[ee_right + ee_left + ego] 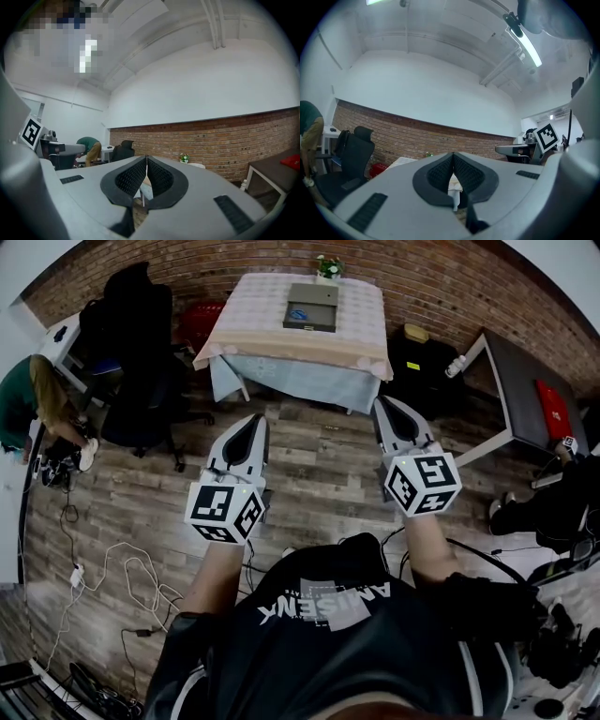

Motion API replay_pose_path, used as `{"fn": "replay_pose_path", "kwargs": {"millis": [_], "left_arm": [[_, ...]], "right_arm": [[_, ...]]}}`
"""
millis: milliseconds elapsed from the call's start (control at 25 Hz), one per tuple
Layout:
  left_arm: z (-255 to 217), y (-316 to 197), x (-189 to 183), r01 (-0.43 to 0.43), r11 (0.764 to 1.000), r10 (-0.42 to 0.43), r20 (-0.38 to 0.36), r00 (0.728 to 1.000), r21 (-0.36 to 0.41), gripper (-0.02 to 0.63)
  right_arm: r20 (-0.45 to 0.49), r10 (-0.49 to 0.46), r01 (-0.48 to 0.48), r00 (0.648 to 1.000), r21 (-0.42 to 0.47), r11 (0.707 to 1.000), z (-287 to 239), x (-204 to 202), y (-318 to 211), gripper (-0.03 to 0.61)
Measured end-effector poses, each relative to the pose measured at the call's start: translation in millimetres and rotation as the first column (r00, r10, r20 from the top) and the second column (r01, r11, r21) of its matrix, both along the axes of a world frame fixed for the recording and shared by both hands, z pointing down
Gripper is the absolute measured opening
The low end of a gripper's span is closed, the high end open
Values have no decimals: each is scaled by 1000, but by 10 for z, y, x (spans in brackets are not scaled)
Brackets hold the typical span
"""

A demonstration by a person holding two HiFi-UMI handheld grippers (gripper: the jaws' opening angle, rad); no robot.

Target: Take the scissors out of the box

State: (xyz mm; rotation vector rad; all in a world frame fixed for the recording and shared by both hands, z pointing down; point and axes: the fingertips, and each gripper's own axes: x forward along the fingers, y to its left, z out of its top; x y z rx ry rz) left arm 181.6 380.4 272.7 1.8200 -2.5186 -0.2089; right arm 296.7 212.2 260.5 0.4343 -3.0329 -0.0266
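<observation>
A grey box (311, 307) lies on a small table with a pale cloth (281, 343) across the room, by the brick wall. A blue item (298, 314) shows on the box; I cannot tell whether it is the scissors. Both grippers are held out over the wooden floor, well short of the table. My left gripper (255, 420) is shut with nothing between its jaws, its tips (453, 154) meeting. My right gripper (382, 405) is likewise shut and empty, jaws closed together (146, 157).
A small potted plant (328, 267) stands at the table's far edge. A black office chair (139, 343) and a person in green (23, 399) are at the left. A dark side table (520, 390) stands at the right. Cables (122, 587) trail on the floor.
</observation>
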Motion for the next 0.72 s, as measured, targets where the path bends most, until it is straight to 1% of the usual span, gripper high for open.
{"fn": "replay_pose_path", "kwargs": {"millis": [120,360,520,600,720], "left_arm": [[49,94,-92,-8,1000,8,-3,1000,0,14],[52,170,-277,3,1000,-3,-2,1000,8,14],[55,123,-396,15,1000,-15,10,1000,-1,14],[42,92,-495,29,1000,-29,24,999,-6,14],[63,-14,-656,48,999,-47,27,999,-15,14]], "right_arm": [[-10,1,-1,1000,4,1000,50,-99,100,41],[-12,-27,27,1000,12,1000,20,-362,160,41],[-4,-45,45,999,2,999,34,-519,99,41],[3,-52,52,999,-2,999,41,-638,42,43],[13,-62,62,998,-7,998,50,-816,-80,43]]}}
